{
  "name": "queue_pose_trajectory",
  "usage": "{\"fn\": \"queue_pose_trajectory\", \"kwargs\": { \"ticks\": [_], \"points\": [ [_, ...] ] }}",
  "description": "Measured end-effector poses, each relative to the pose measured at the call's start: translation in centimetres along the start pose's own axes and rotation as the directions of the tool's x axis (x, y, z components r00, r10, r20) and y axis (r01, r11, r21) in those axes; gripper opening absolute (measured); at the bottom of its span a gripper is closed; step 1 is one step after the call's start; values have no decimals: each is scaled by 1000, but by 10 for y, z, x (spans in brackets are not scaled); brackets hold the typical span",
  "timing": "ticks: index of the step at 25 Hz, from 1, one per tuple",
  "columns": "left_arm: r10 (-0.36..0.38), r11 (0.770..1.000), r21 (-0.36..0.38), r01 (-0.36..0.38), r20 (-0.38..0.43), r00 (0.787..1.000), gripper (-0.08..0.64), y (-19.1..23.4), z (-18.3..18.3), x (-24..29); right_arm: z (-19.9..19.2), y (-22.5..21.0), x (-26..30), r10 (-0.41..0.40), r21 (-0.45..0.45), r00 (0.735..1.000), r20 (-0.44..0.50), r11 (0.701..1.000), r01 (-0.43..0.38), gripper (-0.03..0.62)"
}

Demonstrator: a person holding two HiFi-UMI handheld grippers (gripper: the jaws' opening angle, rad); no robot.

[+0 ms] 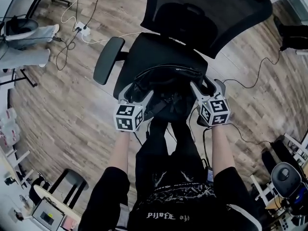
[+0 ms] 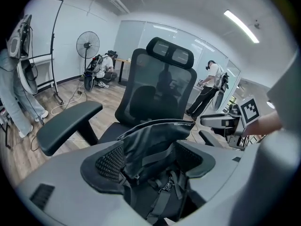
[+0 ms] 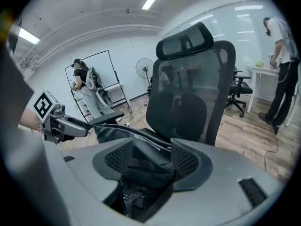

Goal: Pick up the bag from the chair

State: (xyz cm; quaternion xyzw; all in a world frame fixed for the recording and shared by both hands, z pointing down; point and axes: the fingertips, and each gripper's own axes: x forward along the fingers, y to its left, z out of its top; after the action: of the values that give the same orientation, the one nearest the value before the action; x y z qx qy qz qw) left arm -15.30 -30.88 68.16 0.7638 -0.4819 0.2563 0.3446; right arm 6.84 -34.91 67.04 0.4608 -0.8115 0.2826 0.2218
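Gripping the bag (image 1: 169, 102) from both sides, you're standing right at the front edge of the chair (image 1: 159, 52). Your left gripper (image 2: 149, 160) has its fingers (image 2: 109, 161) pressed onto a fold of the black fabric, with straps (image 2: 159, 204) hanging just below them. Your right gripper (image 3: 145, 160) is clamped on the bag's stiff top edge, which runs off towards the other gripper.

From above, the bag sits at the front of the seat between your two grippers, its top rim curving from one to the other. Whether it rests on the cushion or hangs just clear of it, you cannot tell.

Beyond it, the armrest (image 1: 108, 59) juts out on your left and the mesh backrest (image 1: 207, 13) rises behind. Further off, cables (image 1: 72, 28) trail over the wooden floor (image 1: 72, 109), and a fan (image 2: 88, 45) stands by the far wall.
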Motion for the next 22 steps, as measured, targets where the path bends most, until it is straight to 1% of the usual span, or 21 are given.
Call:
{"fn": "queue_pose_trajectory", "kwargs": {
  "ticks": [3,5,7,9,10,11,13,15,17,22],
  "points": [
    [6,1000,8,-6,-29,1000,353,12,-9,14,-12,-12,14,-6,34,1000,-18,999,6,267],
    [12,1000,19,-11,-40,999,353,20,-13,21,-20,-16,22,-1,37,999,-40,999,3,267],
    [20,999,33,-19,-37,999,353,25,-14,27,-26,-20,29,-3,32,998,-58,999,5,272],
    [30,998,52,-28,-31,999,353,29,-13,32,-28,-27,34,-19,47,999,-50,999,21,272],
    [36,998,50,-34,-26,999,353,32,-13,33,-29,-28,37,-21,55,999,-46,998,24,272],
    [43,999,32,-43,-20,999,353,36,-13,34,-30,-28,41,-14,54,999,-50,998,17,272],
    [54,998,-30,-55,-17,998,353,46,-16,38,-35,-26,52,12,27,997,-79,1000,-10,272],
    [42,997,-63,-44,-39,998,353,53,-25,46,-42,-26,62,24,2,994,-110,1000,-24,273],
    [19,999,-42,-22,-74,997,353,55,-33,55,-48,-29,70,25,-12,990,-135,1000,-27,273],
    [-9,999,52,17,-159,987,353,62,-45,79,-54,-34,90,18,-60,985,-169,998,-28,273]
  ]
}}
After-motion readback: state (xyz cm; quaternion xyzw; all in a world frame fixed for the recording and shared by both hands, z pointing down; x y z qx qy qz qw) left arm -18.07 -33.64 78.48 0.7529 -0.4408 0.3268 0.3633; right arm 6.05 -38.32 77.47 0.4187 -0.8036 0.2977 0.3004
